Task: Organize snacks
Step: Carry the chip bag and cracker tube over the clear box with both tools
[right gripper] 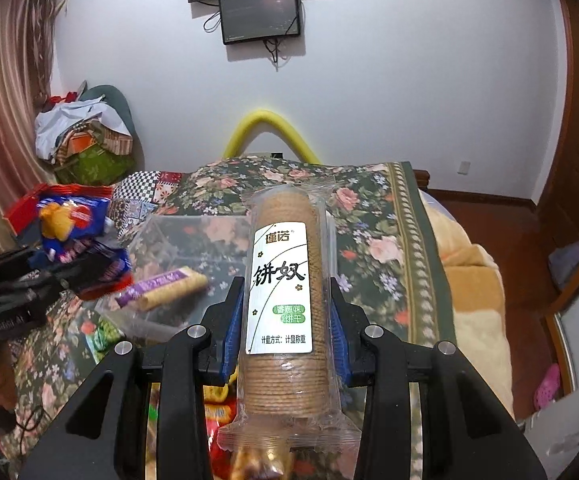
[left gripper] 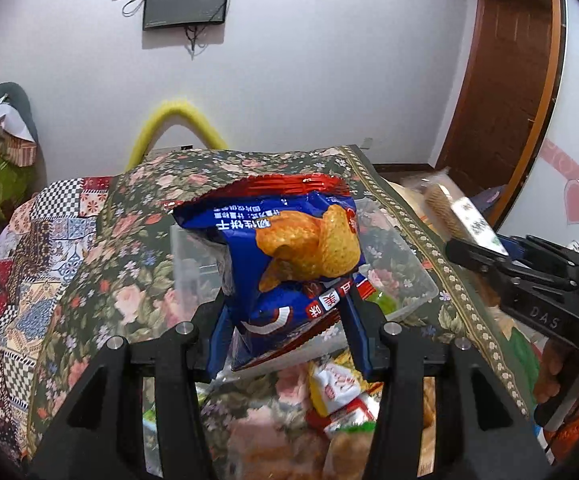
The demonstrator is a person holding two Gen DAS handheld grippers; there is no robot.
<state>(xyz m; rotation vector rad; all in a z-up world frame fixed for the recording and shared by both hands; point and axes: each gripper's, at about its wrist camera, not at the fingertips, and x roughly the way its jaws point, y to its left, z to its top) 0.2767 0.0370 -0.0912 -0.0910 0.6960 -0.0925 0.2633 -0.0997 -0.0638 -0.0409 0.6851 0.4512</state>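
The bed [right gripper: 373, 216] with its flowered green cover is the work surface, and on it stands a clear plastic box [right gripper: 177, 240], the likely place for the snacks. One small purple-labelled cracker roll [right gripper: 165, 286] already lies inside it.

The left gripper [left gripper: 285, 320] has its blue pads clamped on the lower part of a blue chip bag [left gripper: 289, 248], which hangs in the air just above the box. The right gripper [right gripper: 285, 320] is closed tight around the middle of a long biscuit sleeve [right gripper: 285, 312] with a white label, held lengthwise over the cover, to the right of the box.

I judge that both packs are on the way to the box. To do this well, one hand should go first, because the two tools are near each other and the box opening is not wide. The chip bag is soft and full of air, so it is better to lower it close to the bottom before letting go. The biscuit sleeve should be laid flat beside the small roll, not dropped, as the biscuits can break.

Loose snack packets [left gripper: 341, 392] lie on the cover in front of the box, under both tools. A wall monitor [right gripper: 259, 14] and a yellow foam tube [right gripper: 265, 120] are well apart and do not disturb.
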